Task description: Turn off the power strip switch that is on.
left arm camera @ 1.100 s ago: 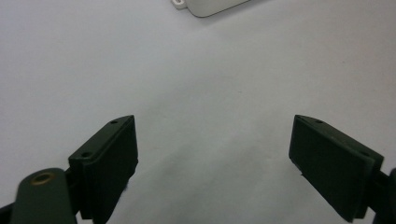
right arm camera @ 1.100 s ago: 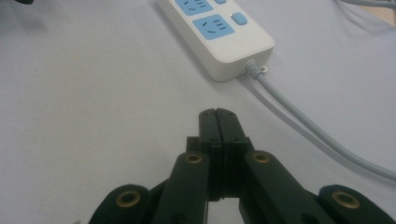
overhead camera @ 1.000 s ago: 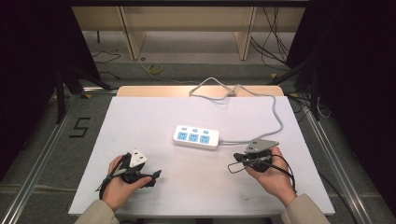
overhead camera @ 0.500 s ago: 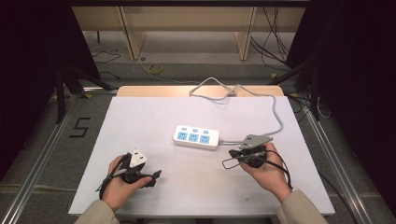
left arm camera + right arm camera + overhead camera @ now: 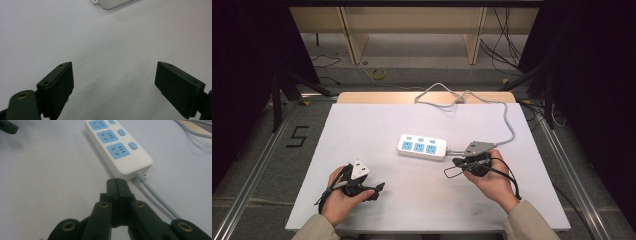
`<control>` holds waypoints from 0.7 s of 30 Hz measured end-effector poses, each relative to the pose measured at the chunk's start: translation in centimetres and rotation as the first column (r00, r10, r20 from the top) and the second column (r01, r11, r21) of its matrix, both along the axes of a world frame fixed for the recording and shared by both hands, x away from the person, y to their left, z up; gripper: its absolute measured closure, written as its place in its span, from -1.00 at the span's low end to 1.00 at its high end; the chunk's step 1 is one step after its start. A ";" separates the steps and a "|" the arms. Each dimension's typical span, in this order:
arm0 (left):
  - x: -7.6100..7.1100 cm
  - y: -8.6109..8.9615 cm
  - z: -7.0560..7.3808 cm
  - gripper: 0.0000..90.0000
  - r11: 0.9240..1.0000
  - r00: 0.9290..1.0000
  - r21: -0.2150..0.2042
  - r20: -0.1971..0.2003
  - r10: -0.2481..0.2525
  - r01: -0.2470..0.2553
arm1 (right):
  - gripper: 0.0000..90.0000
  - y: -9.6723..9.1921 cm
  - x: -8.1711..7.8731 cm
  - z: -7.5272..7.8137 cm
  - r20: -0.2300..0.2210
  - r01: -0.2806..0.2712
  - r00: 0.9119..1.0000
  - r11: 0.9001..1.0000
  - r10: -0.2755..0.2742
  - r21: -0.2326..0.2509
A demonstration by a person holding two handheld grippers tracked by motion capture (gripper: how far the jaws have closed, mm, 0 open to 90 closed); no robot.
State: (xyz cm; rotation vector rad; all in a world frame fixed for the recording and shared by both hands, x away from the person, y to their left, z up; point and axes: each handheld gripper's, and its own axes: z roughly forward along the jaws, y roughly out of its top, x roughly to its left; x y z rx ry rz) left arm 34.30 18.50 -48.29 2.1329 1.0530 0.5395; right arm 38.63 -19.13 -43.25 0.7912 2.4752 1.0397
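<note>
A white power strip (image 5: 422, 146) with three blue sockets lies mid-table; its grey cable (image 5: 507, 120) runs right, then back over the far edge. My right gripper (image 5: 455, 162) is shut with nothing in it, just right of the strip's cable end. In the right gripper view the closed jaws (image 5: 117, 181) point at that end of the strip (image 5: 117, 145), a short gap away. My left gripper (image 5: 378, 190) rests at the front left, held in the person's hand. Its jaws (image 5: 115, 85) stand wide open over bare table, and the strip's edge (image 5: 112, 2) lies far ahead.
A white sheet (image 5: 362, 135) covers the table, and a wooden strip (image 5: 362, 96) shows at its far edge. Metal rails (image 5: 257, 165) flank both sides. A "5" (image 5: 297, 136) is marked on the floor at left. One jaw of the left gripper (image 5: 8, 126) shows far off.
My right gripper has edged a little left and forward, closer to the strip's cable end. The left hand has stayed put.
</note>
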 end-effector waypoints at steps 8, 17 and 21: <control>0.0 0.0 0.0 -0.66 1.000 1.000 0.001 0.000 -0.001 0.001 | 1.00 0.6 0.6 0.0 0.000 -0.001 1.000 1.000 0.001 0.000; 0.0 0.0 0.0 -0.66 1.000 1.000 0.001 -0.001 -0.002 0.002 | 1.00 1.2 1.1 0.0 0.000 -0.007 1.000 1.000 0.007 -0.006; 0.0 0.0 0.0 -0.66 1.000 1.000 0.000 -0.001 -0.003 0.003 | 1.00 1.7 1.4 0.1 0.003 -0.009 1.000 1.000 0.009 -0.010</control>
